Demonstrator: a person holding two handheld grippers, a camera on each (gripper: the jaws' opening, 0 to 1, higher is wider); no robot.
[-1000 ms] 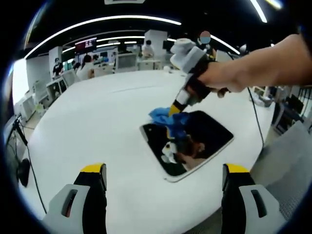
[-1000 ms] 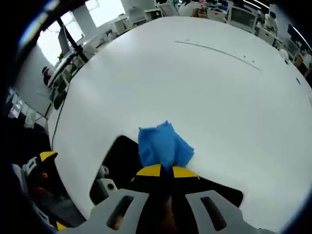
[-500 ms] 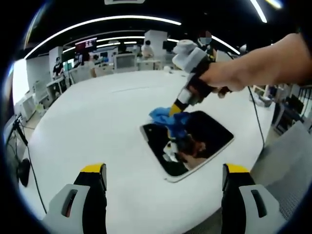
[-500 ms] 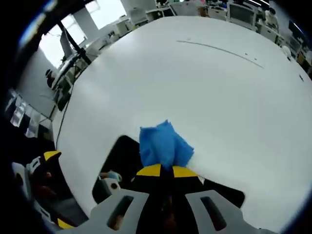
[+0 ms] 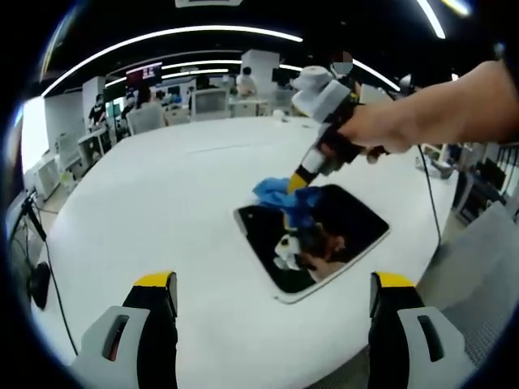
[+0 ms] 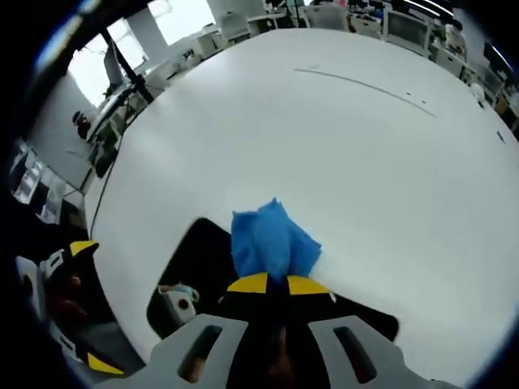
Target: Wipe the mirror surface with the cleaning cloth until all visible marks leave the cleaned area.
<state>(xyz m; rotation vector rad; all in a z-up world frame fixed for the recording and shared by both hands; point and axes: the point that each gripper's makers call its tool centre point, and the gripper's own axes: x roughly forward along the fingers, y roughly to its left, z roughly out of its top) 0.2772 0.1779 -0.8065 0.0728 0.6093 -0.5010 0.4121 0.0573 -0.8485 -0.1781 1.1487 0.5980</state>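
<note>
A dark rectangular mirror (image 5: pixel 312 239) lies flat on the white table (image 5: pixel 162 211), reflecting a hand and gripper. A bunched blue cloth (image 5: pixel 280 193) rests at its far edge, pinched by the right gripper (image 5: pixel 297 183), which a person's hand holds from the upper right. In the right gripper view the cloth (image 6: pixel 271 242) sticks out past the yellow-tipped right gripper (image 6: pixel 276 284), shut on it, over the mirror (image 6: pixel 195 275). My left gripper (image 5: pixel 272 284) hangs open above the table's near side, short of the mirror, with nothing between its fingers.
The white table (image 6: pixel 340 146) is broad and round-edged, with a thin seam line (image 6: pixel 365 85) far across it. Desks, monitors and seated people (image 5: pixel 146 105) fill the room behind. A cable (image 5: pixel 426 203) drops past the table's right edge.
The right gripper with the cloth has shifted slightly to the right along the mirror's far edge. The left gripper has stayed still.
</note>
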